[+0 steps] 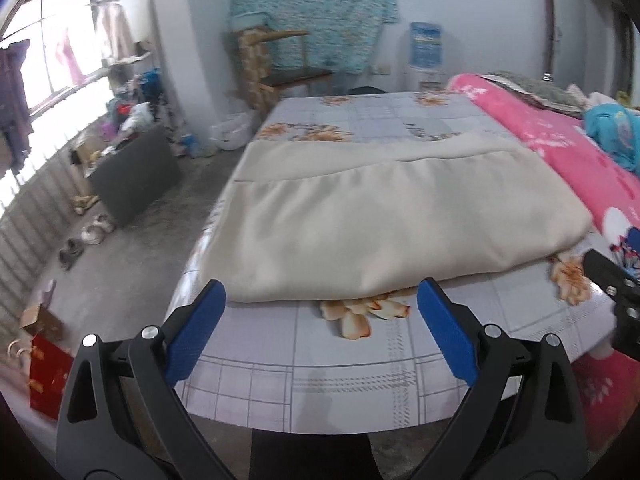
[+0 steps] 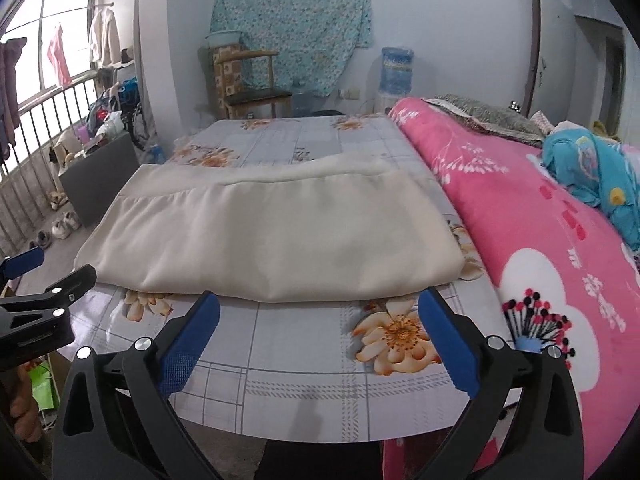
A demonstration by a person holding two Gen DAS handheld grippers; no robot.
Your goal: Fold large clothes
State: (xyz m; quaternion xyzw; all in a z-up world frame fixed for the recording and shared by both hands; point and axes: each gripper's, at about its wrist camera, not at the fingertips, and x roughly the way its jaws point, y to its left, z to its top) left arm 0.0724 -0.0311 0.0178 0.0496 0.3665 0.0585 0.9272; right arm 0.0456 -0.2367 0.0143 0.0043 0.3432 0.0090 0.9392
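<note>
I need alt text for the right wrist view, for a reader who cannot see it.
A folded cream cloth lies flat on a bed with a floral sheet. The right gripper hangs open and empty just short of its near edge. A pink blanket runs beside it, and the left gripper shows at the frame's left edge.

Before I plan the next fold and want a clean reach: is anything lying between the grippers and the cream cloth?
Nothing visible. Only bare floral bedsheet lies between the open right gripper, the open left gripper and the folded cream cloth.
</note>
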